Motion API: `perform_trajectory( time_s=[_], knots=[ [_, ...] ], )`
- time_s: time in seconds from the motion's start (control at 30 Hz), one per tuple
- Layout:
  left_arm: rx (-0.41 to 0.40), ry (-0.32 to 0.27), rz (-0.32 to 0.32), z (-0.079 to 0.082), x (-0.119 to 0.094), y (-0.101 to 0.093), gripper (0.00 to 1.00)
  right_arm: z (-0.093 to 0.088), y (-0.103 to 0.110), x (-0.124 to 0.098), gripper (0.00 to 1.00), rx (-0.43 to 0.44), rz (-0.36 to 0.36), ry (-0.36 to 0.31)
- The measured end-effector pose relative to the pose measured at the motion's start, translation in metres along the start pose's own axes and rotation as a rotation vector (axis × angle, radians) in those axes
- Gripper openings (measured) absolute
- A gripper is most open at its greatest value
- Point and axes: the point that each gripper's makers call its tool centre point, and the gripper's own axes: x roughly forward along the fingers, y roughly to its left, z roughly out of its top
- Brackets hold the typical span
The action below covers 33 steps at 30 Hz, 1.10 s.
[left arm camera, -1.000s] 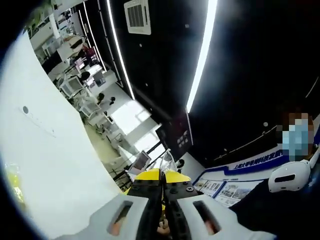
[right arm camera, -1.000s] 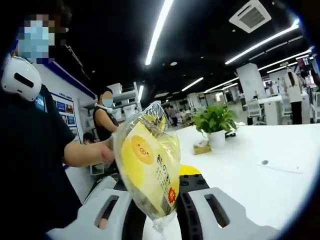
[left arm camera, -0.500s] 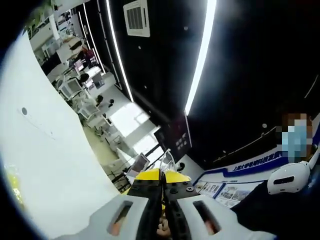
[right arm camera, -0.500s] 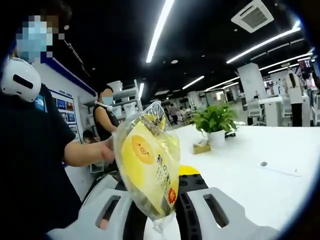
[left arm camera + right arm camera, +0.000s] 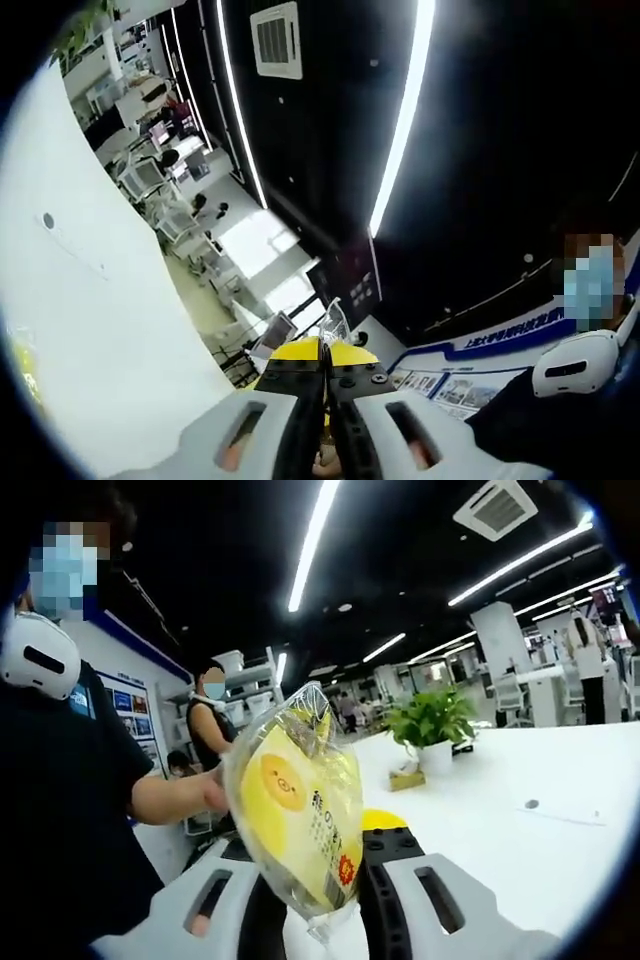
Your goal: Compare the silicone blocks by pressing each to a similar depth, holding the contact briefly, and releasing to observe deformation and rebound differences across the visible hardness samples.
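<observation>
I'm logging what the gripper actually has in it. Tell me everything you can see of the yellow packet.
The yellow packet is a rounded yellow item sealed in clear, crinkly plastic wrap, printed with an orange circle, dark characters and a small red mark. It stands upright, clamped at its lower end between the right gripper jaws, above the white table. Its gathered top edge points up.

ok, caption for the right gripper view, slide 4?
Right gripper shut on a yellow plastic-wrapped packet, held above a white table with a potted green plant.

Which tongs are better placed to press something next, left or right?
Probably neither yet. The right tongs grip a yellow packet; the left tongs are shut, pointing at the ceiling. No silicone blocks appear.
</observation>
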Motion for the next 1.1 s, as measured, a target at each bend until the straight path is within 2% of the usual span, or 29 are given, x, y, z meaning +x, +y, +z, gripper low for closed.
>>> perform_trajectory(
  time_s=[0.4,0.63,0.8,0.97,1.1],
  knots=[
    [-0.009,-0.006,-0.015,0.001,0.001,-0.004,0.0,0.005,-0.001,-0.001,0.26,-0.021,-0.001,-0.028],
    [-0.015,-0.009,-0.013,0.001,0.001,-0.003,0.0,-0.011,-0.003,0.003,0.31,-0.021,-0.015,0.037],
    [-0.016,-0.011,-0.016,0.002,0.002,-0.003,0.0,-0.007,-0.005,0.004,0.42,-0.035,-0.028,0.011],
    [-0.017,-0.015,-0.018,0.003,0.0,-0.004,0.0,-0.002,-0.009,0.003,0.47,-0.033,-0.044,-0.012],
    [-0.025,-0.025,-0.017,0.006,-0.001,-0.003,0.0,0.001,-0.013,0.002,0.55,-0.039,-0.064,-0.026]
  ],
)
